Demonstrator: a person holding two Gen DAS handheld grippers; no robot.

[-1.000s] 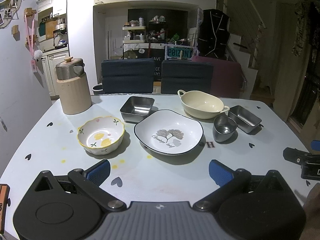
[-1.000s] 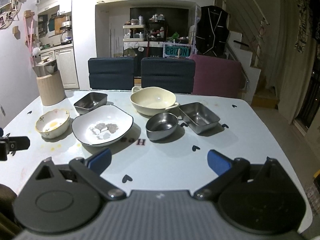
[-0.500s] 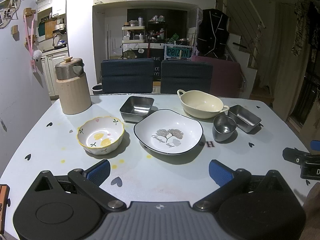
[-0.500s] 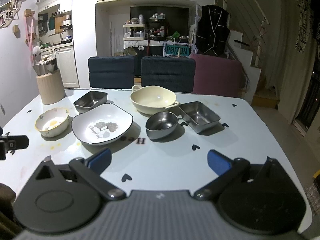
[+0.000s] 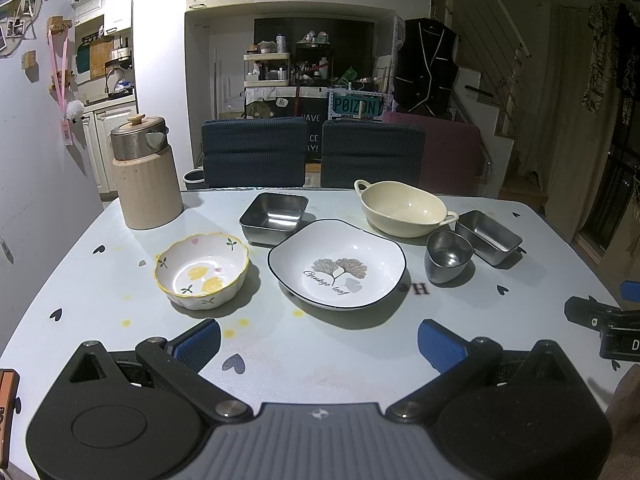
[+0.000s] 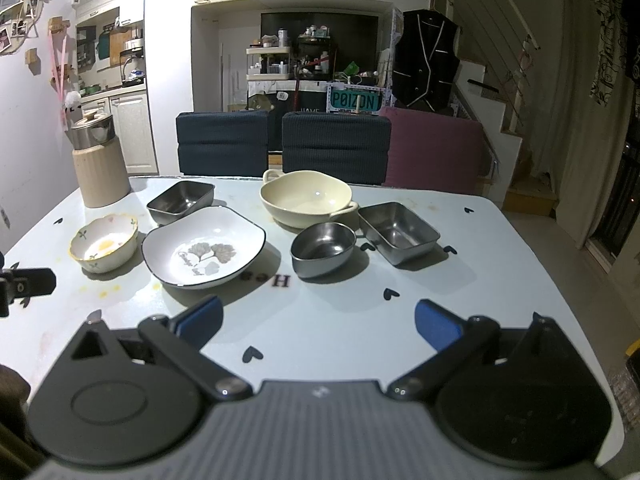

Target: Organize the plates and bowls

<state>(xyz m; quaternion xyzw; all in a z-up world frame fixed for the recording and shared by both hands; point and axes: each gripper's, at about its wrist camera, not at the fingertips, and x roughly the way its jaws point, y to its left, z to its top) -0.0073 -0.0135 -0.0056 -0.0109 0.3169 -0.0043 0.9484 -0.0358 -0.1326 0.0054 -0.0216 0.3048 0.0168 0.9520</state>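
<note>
Both claws spread wide, left claw (image 5: 319,344), right claw (image 6: 319,322), bare near table (image 6: 340,328) edge.

I see a lemon-print bowl (image 5: 202,270) left of a white leaf plate (image 5: 337,263). Behind it sit a cream bowl (image 5: 403,208) and three steel dishes (image 5: 274,213), all upright and empty.

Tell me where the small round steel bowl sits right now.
In the right wrist view the small round steel bowl sits right of centre, between the white leaf plate and the rectangular steel tray, just before the cream handled bowl.

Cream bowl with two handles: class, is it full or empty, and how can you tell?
Empty. Both views look down into the cream bowl and show only its bare, glossy inner surface, nothing inside.
</note>
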